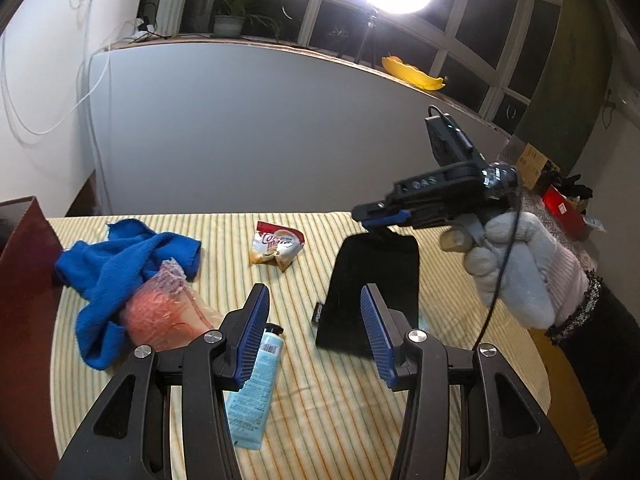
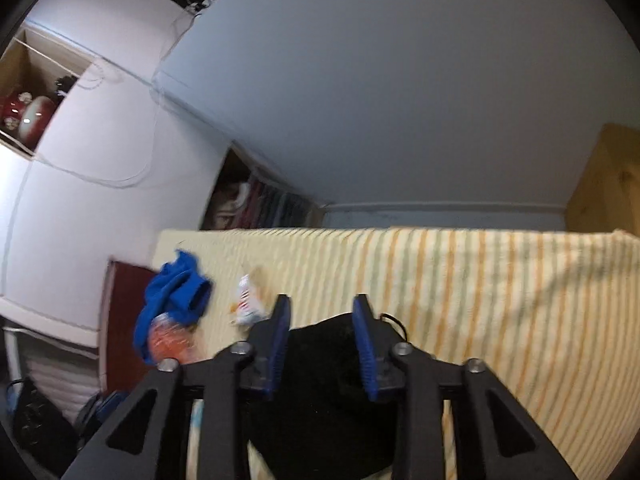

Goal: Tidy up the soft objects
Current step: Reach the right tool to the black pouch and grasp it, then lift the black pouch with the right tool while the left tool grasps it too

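On the striped tablecloth (image 1: pixel 340 400) lie a crumpled blue cloth (image 1: pixel 116 272), a clear bag of pink-orange stuff (image 1: pixel 160 312), a small coffee sachet (image 1: pixel 276 246), a pale blue tube (image 1: pixel 256 392) and a black pouch (image 1: pixel 372 288). My left gripper (image 1: pixel 316 328) is open and empty above the tube and pouch. My right gripper (image 1: pixel 372 216) hovers over the pouch's far end. In the right wrist view its jaws (image 2: pixel 320 324) stand open and empty over the black pouch (image 2: pixel 324 392). The blue cloth (image 2: pixel 176 300), bag (image 2: pixel 168 340) and sachet (image 2: pixel 248 304) lie left.
A dark red box (image 1: pixel 24 280) stands at the table's left edge, against the blue cloth. A grey wall panel (image 1: pixel 260 128) rises behind the table. A gloved hand (image 1: pixel 520 264) holds the right gripper at the table's right side. A wooden cabinet (image 2: pixel 608 184) stands far right.
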`<state>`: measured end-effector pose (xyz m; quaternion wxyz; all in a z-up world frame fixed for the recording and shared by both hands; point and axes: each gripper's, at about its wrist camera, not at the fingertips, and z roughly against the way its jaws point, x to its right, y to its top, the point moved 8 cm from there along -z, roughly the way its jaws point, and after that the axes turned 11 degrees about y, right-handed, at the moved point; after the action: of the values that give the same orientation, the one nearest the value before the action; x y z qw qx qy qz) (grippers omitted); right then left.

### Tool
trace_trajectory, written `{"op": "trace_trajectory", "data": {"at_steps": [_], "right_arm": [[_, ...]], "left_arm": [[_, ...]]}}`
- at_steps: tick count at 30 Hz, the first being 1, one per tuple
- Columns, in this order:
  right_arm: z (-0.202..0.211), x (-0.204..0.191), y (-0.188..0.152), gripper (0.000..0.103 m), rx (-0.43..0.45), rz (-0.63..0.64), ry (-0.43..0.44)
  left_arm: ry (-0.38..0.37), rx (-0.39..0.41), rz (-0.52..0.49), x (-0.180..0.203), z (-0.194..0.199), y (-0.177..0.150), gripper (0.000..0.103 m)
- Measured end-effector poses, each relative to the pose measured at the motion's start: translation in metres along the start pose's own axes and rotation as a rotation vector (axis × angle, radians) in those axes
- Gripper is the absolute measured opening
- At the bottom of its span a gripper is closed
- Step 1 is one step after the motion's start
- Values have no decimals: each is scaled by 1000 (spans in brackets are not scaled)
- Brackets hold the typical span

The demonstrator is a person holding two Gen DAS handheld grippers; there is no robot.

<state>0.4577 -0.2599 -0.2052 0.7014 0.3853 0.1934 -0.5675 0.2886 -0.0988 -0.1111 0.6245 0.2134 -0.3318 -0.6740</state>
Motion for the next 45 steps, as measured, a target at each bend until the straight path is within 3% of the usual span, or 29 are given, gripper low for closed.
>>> {"op": "trace_trajectory", "data": {"at_steps": [3,15,24,30,37,39,42,45], "right_arm": [[4,-4,-16,24,-42,43,-58],[34,5,-105,24,-128,66,-115],[63,6,-137,24,-43,64,-101],[70,0,-148,24,-14,75,-76],[77,1,-148,25,21,131,-108],[75,1,-146,32,38,152,-141],[76,6,-141,57,65,172,-200],[72,12,-142,57,57,159,-194]], "left_arm": [[-4,7,10,-4,2,0,46],[-77,-46,-1,17,6,-34,46],[-118,-126,-8,37,-17,-60,46],[-161,-153,-54,62,-27,-72,52],[-101,-142,-101,74,-43,-73,52],[-75,-137,-124,75,-44,-75,51],[-42,-131,-143,72,-44,-76,52],[-35,-141,-134,66,-46,-77,52]]}}
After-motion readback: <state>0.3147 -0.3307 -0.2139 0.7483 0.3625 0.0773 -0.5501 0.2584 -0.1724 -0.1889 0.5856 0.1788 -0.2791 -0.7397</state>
